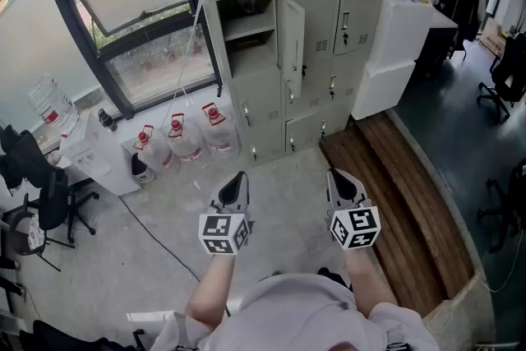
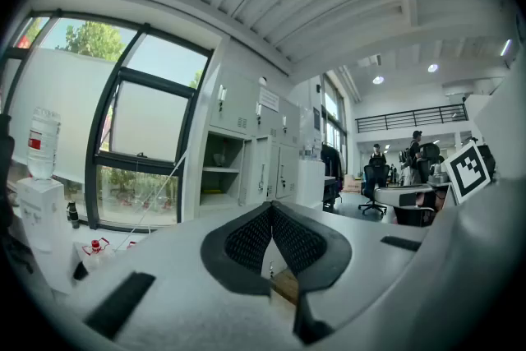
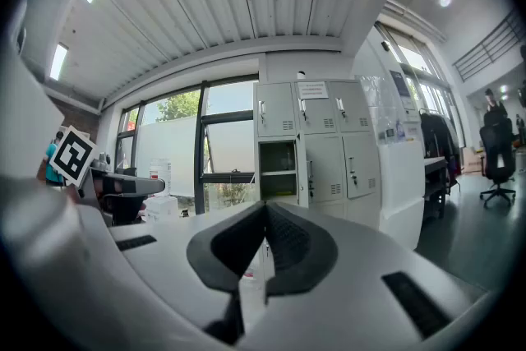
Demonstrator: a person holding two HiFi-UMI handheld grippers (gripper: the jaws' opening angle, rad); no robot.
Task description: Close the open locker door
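Pale grey metal locker door [image 1: 290, 33] stands upright, long axis vertical, swung out toward the room beside its open compartment [image 1: 246, 30]. It lies well ahead of left tongs [image 1: 237, 181] and right tongs [image 1: 339, 178], both closed, empty.

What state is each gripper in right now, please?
Left gripper: closed, fingers together, holding nothing.
Right gripper: closed, fingers together, holding nothing.

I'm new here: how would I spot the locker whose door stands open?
Find the big dark-framed window; the grey locker bank stands right beside it. In the column nearest the window, one compartment shows a shelf inside, its door swung outward; every neighbouring door is shut.
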